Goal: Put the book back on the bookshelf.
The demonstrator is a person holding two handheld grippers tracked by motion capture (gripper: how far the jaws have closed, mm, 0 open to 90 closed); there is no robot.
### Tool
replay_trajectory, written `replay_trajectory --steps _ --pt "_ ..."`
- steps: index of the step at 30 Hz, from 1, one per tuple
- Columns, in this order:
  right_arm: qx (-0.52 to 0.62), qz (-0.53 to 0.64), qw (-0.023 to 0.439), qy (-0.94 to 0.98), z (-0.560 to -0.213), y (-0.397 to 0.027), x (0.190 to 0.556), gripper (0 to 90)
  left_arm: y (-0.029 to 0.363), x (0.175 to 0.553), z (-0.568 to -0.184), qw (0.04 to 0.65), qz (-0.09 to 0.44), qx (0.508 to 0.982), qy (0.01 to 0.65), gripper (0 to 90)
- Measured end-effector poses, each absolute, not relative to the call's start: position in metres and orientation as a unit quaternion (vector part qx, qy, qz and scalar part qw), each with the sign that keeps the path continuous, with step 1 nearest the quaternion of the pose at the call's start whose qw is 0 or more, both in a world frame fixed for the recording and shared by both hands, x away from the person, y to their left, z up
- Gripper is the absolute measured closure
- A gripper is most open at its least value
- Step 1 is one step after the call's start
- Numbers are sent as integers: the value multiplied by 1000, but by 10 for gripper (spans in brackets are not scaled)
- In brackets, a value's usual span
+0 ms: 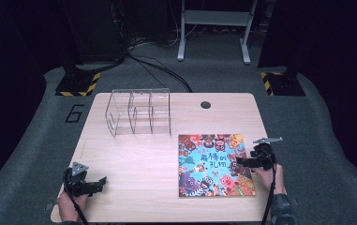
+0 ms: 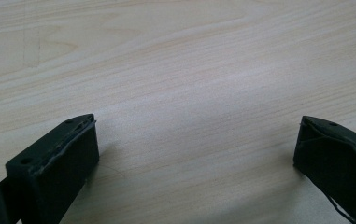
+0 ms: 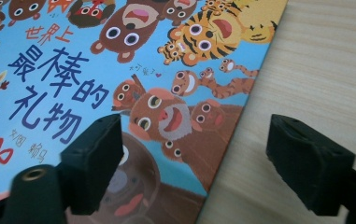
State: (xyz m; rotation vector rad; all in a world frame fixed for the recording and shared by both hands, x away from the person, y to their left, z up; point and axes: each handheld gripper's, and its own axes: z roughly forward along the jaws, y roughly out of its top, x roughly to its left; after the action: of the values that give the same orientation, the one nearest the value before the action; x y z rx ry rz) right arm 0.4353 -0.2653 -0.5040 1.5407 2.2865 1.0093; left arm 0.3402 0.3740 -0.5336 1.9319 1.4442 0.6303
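One book [image 1: 215,165] lies flat on the table [image 1: 134,159], in its right half, near the front edge. Its cover is blue, with many cartoon animals and dark blue characters. One clear rack [image 1: 138,111] stands at the back of the table, left of the middle, well apart from the book; I can count three compartments in it. One dark round hole [image 1: 205,104] is in the tabletop near the back edge.

There are two grippers, one in each hand. The right gripper [image 1: 240,161] is at the right edge of the book. In the right gripper view [image 3: 194,158] its jaws stand partly open: one jaw is over the cover, the other over bare wood, and the book's edge runs between them. The pads do not press on the book. The left gripper [image 1: 102,180] rests near the front left corner, far from the book. In the left gripper view [image 2: 196,140] its jaws are wide open with only wood between them.
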Motion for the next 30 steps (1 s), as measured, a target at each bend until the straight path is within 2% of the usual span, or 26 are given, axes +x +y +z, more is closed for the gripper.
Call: replay_trajectory --steps 6,25,30 --pt "516 332 100 783 -508 -258 444 298 374 340 -534 320 241 734 549 0" --pt "524 339 120 772 -510 -257 436 364 374 340 -534 319 240 734 549 0" --pt "536 341 113 763 -510 -253 431 373 374 340 -534 320 242 733 550 0"
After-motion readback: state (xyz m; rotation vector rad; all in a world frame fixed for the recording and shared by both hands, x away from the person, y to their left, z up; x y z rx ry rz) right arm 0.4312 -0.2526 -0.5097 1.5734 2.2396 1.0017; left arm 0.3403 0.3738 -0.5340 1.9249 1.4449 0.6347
